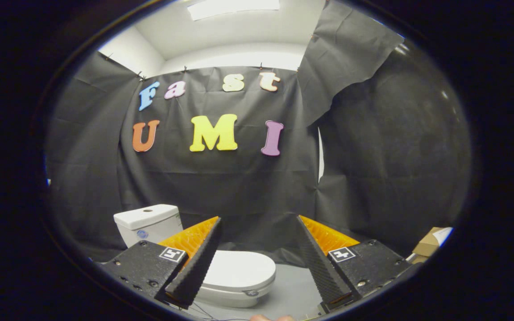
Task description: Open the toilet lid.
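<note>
Fisheye view from the gripper [259, 232], looking fwd along its two fingers, which are spread wide apart w/ nothing held between them. A white toilet [234, 278] sits low in the scene, on a grey floor [295, 290], against a black cloth wall [239, 187]. Its lid [239, 267] is down, lying flat over the bowl. The lid shows in the gap between the fingers, closer to the left finger [196, 263], which overlaps the lid's near-left part; the fingers are not touching it. The toilet's tank [147, 223] stands behind the bowl, upright vs. the cloth, just beyond the left finger. The right finger [321, 263] points over bare floor, apart from the toilet. Past the right finger, near the cloth, sits a brown cardboard box [431, 243]. Above the cloth, a white ceiling [239, 40] w/ a bright light panel [232, 8].
</note>
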### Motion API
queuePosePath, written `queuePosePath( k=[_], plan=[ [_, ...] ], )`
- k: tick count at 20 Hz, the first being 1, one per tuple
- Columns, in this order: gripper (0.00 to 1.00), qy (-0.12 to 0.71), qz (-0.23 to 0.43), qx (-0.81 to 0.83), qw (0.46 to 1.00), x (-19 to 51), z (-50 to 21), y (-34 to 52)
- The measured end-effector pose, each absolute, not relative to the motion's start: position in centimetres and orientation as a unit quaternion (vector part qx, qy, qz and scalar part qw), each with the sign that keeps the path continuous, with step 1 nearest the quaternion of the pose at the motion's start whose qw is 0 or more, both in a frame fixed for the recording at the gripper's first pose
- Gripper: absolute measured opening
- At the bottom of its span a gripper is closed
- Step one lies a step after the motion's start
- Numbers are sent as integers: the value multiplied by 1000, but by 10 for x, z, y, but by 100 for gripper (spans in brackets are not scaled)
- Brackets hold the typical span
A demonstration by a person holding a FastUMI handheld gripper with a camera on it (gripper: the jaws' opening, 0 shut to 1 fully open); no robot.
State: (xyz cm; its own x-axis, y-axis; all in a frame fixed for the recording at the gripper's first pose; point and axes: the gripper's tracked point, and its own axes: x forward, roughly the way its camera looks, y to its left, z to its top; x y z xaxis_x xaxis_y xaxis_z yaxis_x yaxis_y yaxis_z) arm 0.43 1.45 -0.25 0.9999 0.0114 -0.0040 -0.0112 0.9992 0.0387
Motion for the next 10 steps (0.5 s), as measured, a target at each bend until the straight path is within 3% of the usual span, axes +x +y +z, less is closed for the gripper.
queuePosePath(
  k=[10],
  plan=[
    [100, 27, 24, 44, 998, 15, -36, 29]
  ],
)
